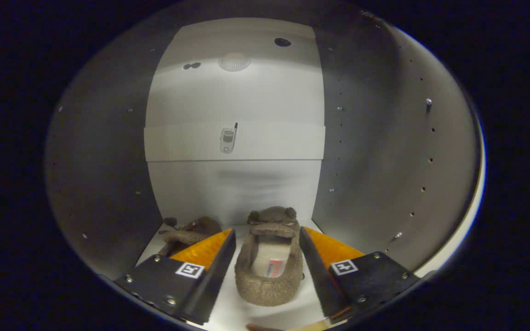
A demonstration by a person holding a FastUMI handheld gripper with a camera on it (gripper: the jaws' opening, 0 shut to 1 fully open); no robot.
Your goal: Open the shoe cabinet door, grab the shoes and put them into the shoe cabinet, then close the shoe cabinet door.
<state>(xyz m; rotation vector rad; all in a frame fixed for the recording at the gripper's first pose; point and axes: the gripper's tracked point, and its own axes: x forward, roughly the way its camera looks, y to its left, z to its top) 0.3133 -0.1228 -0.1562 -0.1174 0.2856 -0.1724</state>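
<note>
I am looking into the white shoe cabinet (pixel 375 161) from just inside it. A brown fuzzy shoe (pixel 269 276) sits flat on the cabinet floor between my fingers, toe pointing at the back wall. My gripper (pixel 267 230) is open, and a narrow strip of floor shows between each finger and the shoe's sides. The second brown shoe (pixel 187 234) lies on the floor to the left, partly hidden behind my left finger (pixel 210 271).
The cabinet's side walls (pixel 104 184) stand close on both sides, dotted with shelf-pin holes. The back wall (pixel 233 188) has a pale horizontal strip (pixel 283 142) across it. The floor's front edge (pixel 265 317) lies just under the fingers.
</note>
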